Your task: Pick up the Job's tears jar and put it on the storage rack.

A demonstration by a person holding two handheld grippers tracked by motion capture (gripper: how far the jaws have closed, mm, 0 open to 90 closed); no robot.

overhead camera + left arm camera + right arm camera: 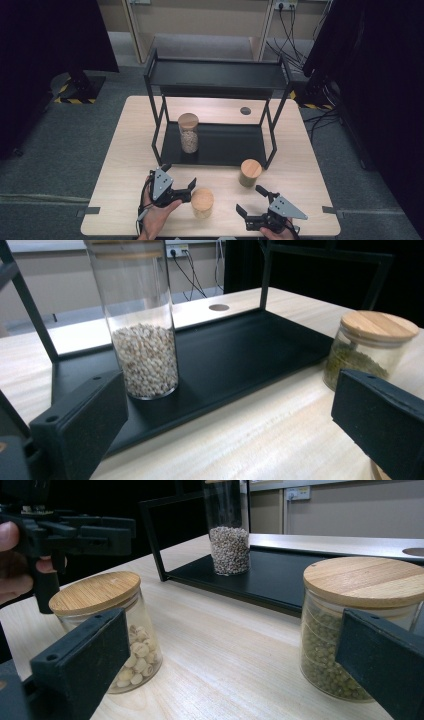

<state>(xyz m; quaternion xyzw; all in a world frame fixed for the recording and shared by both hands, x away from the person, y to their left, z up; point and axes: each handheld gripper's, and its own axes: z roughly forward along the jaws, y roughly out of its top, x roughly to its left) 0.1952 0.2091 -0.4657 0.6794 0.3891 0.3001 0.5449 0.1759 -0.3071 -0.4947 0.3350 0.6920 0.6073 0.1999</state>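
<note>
Left gripper (pixel 191 188), jaws spread wide and empty, is hovering just beside the short white-bean jar (pixel 202 202) on the table's (pixel 125 150) near edge. Right gripper (pixel 251 200), likewise wide and empty, is waiting; closing on the jar seems next

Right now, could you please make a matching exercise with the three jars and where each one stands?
1. tall jar
2. jar of green beans
3. jar of white seeds

A. on the table, beside the left gripper
B. on the lower tray of the black rack
C. on the table, just in front of the rack's right leg

Pairs: 1-B, 2-C, 3-A
</note>
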